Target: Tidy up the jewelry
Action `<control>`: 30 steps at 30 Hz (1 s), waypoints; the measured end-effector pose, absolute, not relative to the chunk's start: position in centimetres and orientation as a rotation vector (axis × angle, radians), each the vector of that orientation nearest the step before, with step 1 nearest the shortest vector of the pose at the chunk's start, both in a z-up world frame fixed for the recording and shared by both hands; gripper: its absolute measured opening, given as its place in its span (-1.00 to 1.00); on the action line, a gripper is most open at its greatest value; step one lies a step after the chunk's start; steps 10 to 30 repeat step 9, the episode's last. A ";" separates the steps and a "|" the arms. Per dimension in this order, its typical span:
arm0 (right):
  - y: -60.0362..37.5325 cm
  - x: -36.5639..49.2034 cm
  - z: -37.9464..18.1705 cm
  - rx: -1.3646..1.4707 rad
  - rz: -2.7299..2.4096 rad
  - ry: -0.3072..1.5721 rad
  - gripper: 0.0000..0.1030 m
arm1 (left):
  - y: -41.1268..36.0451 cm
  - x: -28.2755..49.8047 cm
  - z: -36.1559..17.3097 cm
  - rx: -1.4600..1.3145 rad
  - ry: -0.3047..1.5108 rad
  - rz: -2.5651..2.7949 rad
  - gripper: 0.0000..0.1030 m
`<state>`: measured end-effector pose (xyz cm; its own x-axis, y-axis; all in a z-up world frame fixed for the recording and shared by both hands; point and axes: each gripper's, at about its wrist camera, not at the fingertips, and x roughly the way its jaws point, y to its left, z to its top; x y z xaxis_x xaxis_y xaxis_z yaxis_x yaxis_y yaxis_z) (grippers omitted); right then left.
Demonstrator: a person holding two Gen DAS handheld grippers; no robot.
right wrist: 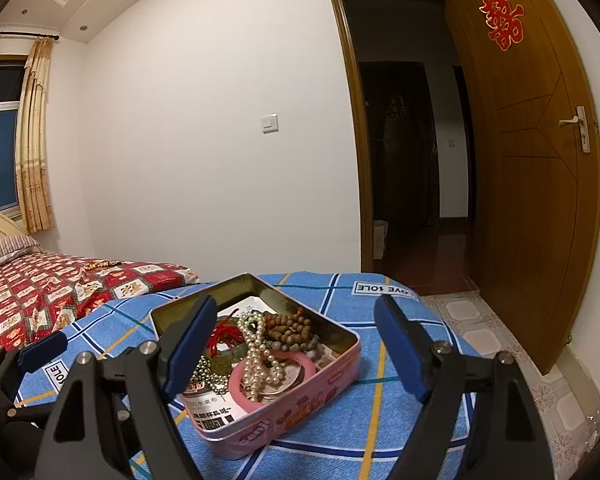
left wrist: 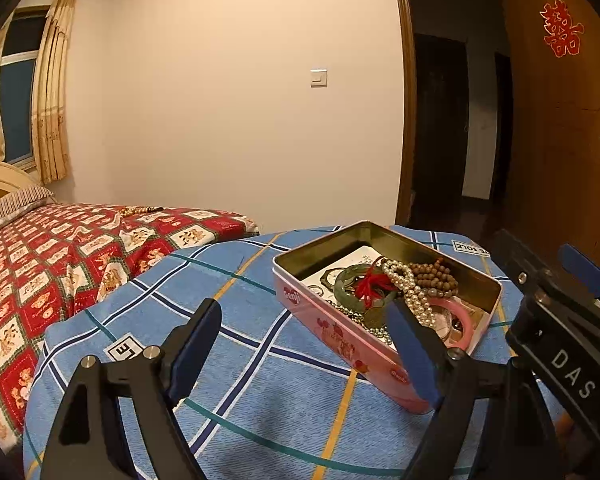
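Left wrist view: pink tin (left wrist: pixel 340 332) with pictures on its side, lid off, gold inside, sitting on a blue checked cloth (left wrist: pixel 228 360) over the counter. Full of jewelry: green bangle (left wrist: pixel 350 280) with a red tassel (left wrist: pixel 374 286), white pearl string (left wrist: pixel 410 284), brown bead strand (left wrist: pixel 436 276), pink ring (left wrist: pixel 462 320). Left tool (left wrist: pixel 304 350) wide apart, holding nothing, its right finger in front of the tin's near side.

Right wrist view: same tin (right wrist: pixel 300 416) in the middle, pearls (right wrist: pixel 256 356) draped over the pink ring (right wrist: pixel 240 392), brown beads (right wrist: pixel 290 328) behind, silver ball chain (right wrist: pixel 204 372) at the left. Right tool (right wrist: pixel 296 350) wide apart too, gripping nothing, tin between its fingers.
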<state>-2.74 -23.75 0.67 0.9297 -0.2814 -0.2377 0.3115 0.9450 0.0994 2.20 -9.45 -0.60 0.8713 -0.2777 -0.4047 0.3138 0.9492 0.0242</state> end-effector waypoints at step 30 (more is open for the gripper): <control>-24.3 -3.0 0.5 0.156 -0.328 0.220 0.72 | -9.3 2.4 -0.6 0.085 0.422 -0.298 0.64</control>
